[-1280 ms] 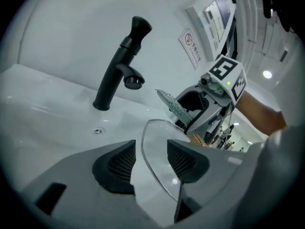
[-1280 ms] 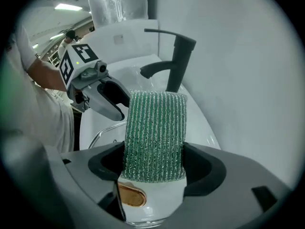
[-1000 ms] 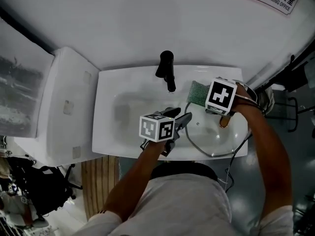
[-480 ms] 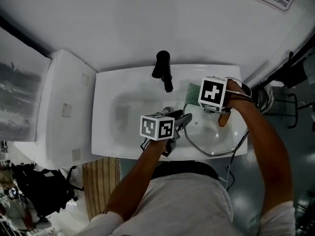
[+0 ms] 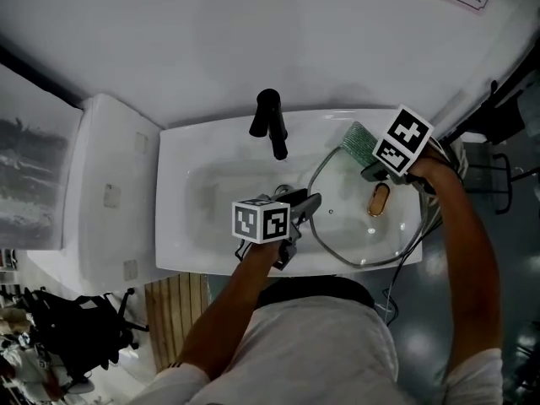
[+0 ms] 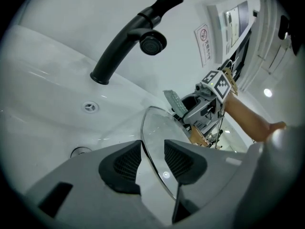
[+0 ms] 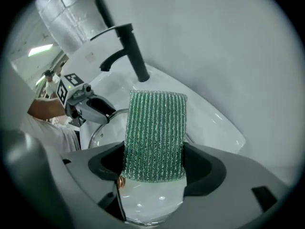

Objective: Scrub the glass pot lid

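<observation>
Two hand-held grippers work over a white rectangular ceramic sink [image 5: 173, 192]. A black spout tap [image 5: 272, 123] stands at the sink's far edge.

The round clear glass pot lid [image 5: 363, 239] lies in the right half of the basin. Its amber knob [image 5: 378, 199] shows towards the lid's right side.

The left gripper [image 5: 304, 201] comes in from the near side at the lid's left edge. In the left gripper view the thin rim runs between the two dark ribbed pads [image 6: 126, 163]. Its jaws have just been closing, but a gap remains beside the right pad, so the rim is bracketed and not pinched.

The right gripper [image 5: 369, 163] points steeply down above the lid's far right edge. Its jaws are clamped on a green knitted rectangular scrub pad [image 7: 155, 132], which sticks out well past the fingertips. In the head view the pad fans towards the far rim of the sink. Whether the pad touches the glass cannot be told.

The two grippers sit at opposite sides of the lid, well apart.
</observation>
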The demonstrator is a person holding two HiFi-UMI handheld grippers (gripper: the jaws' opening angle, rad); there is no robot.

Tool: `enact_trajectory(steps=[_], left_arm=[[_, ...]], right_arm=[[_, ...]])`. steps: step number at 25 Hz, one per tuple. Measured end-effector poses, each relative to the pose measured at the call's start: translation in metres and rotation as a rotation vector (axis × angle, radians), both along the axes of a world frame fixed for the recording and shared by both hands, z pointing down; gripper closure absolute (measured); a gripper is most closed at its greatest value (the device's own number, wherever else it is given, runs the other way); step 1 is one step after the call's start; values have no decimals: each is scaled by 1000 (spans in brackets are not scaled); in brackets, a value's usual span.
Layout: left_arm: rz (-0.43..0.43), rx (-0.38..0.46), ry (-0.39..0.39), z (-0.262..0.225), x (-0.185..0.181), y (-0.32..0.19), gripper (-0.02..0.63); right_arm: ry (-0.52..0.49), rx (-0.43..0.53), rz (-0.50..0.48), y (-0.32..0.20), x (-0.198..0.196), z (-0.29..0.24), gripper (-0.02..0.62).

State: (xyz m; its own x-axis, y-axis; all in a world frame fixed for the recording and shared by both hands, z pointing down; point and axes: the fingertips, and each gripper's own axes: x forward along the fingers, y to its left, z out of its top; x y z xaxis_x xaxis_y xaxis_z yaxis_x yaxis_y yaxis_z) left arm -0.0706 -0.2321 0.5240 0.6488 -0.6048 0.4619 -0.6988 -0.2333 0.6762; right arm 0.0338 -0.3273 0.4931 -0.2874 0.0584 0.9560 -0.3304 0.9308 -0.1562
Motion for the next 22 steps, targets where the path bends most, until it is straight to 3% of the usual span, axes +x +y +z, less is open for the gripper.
enact_trajectory(steps=[8, 13, 17, 22], left_arm=[[-11, 1, -12, 1, -1, -1, 448], [-16, -1, -17, 2, -2, -1, 449], [-15, 1, -19, 0, -1, -1, 450], [-17, 5, -24, 0, -1, -1, 451]], right_arm=[[-111, -45, 297, -16, 55, 2, 247], [-167, -52, 390, -17, 68, 5, 247], [-176, 26, 329, -12, 60, -16, 247], [-92, 159, 120, 13, 29, -56, 247]])
